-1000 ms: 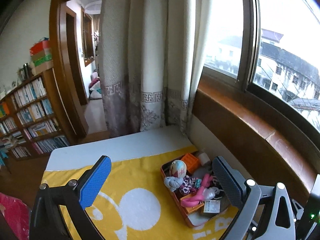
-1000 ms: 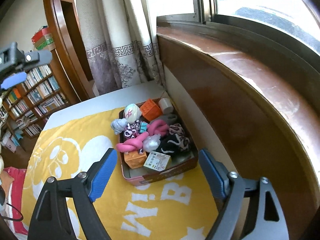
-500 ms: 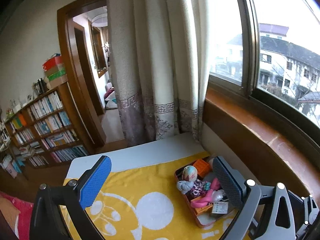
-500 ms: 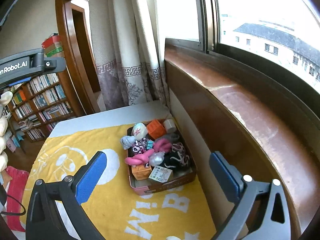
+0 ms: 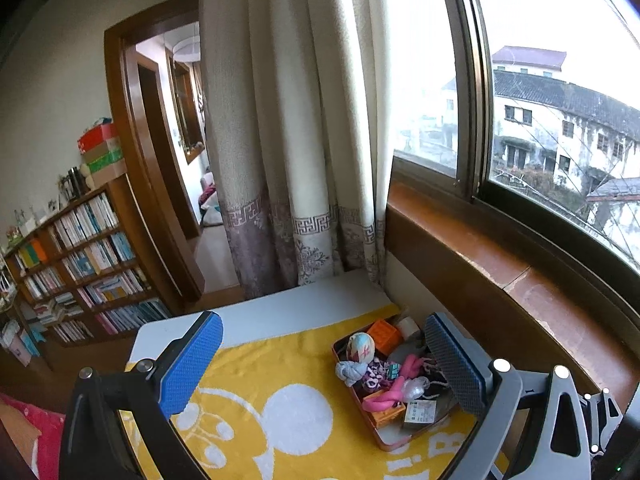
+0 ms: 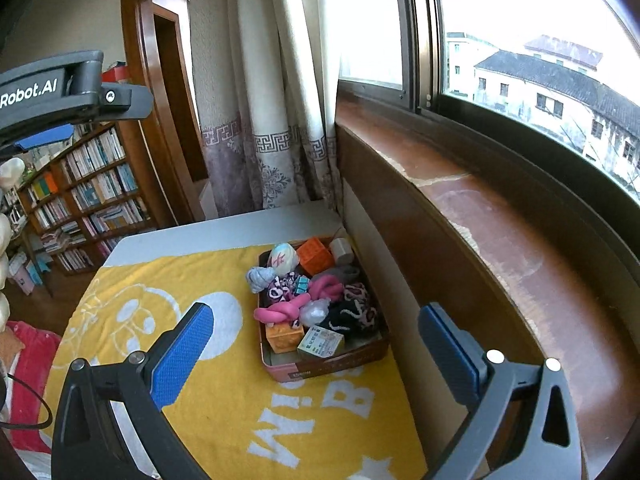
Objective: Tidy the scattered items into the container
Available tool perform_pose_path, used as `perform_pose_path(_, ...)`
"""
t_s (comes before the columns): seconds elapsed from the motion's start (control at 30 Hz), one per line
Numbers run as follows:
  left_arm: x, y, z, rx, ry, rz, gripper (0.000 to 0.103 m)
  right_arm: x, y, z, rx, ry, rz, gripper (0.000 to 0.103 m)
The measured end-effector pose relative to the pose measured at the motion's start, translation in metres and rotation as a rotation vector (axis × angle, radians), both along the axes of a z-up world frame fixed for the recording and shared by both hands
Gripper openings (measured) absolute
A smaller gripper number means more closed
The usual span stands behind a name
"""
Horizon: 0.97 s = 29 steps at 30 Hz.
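Only readable writing I can spot: "Robot.AI" on the left gripper body poking in at the upper left of the right wrist view, plus big white letters on the yellow towel, something like "W!" and "B", rest cut off. There's a small printed box in the tin, but its label is too tiny to read.

Both grippers hang well above the table, tilted down toward it. Left gripper's jaws are spread wide with nothing between them, same for the right gripper.

The container is a reddish-brown tin at the towel's window-side edge, stuffed: two orange cubes, one pink knotted cord, a painted egg, a grey knot hanging over the rim, and a white roll.
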<state>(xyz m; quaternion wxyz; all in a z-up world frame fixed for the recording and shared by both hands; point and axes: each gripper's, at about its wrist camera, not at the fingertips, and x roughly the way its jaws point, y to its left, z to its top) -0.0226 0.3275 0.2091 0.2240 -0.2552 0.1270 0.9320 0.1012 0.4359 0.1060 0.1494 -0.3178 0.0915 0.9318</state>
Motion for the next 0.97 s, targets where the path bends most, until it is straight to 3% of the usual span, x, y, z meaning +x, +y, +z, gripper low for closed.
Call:
perform_pose_path(0.4, 0.010, 0.005, 0.008, -0.010, 0.037, 0.003, 0.102, 0.002, 0.000, 0.005, 0.009, 0.024, 0.013, 0.103)
perform_pose_path(0.8, 0.005, 0.013, 0.000, 0.014, -0.054, -0.051, 0.102, 0.006, 0.005, 0.001, 0.009, 0.009, 0.008, 0.103)
perform_pose_path(0.97, 0.008, 0.017, -0.003, -0.002, -0.035, -0.056, 0.102, 0.006, 0.006, -0.005, 0.021, -0.004, 0.008, 0.103)
